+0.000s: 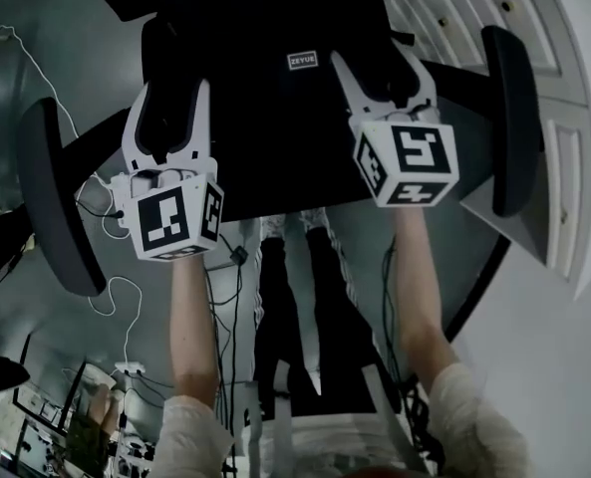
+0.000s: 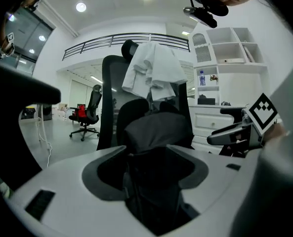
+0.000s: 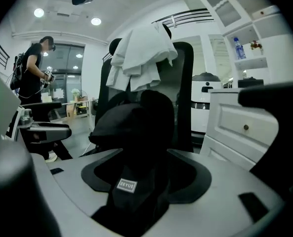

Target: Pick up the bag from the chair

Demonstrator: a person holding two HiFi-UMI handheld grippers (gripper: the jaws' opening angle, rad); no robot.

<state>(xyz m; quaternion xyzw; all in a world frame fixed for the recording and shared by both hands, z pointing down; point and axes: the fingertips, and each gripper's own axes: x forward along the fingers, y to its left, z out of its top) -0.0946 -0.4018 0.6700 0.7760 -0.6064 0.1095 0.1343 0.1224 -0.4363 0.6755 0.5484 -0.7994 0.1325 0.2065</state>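
A black bag [image 1: 275, 88] with a small white label [image 1: 302, 60] rests on the seat of a black office chair [image 1: 46, 197]. My left gripper [image 1: 170, 108] grips the bag's left part, with dark fabric [image 2: 156, 132] filling the space between its jaws [image 2: 146, 154]. My right gripper [image 1: 378, 63] holds the right part, and bag fabric bearing the label [image 3: 127, 185] is bunched between its jaws [image 3: 145, 154]. Both fingertips pairs are buried in the bag.
The chair's armrests [image 1: 509, 118] flank both grippers. A white garment [image 2: 153, 73] hangs over the chair back. A white cabinet [image 3: 240, 127] stands close on the right. Cables [image 1: 116, 297] lie on the floor. A person [image 3: 32, 73] stands far off.
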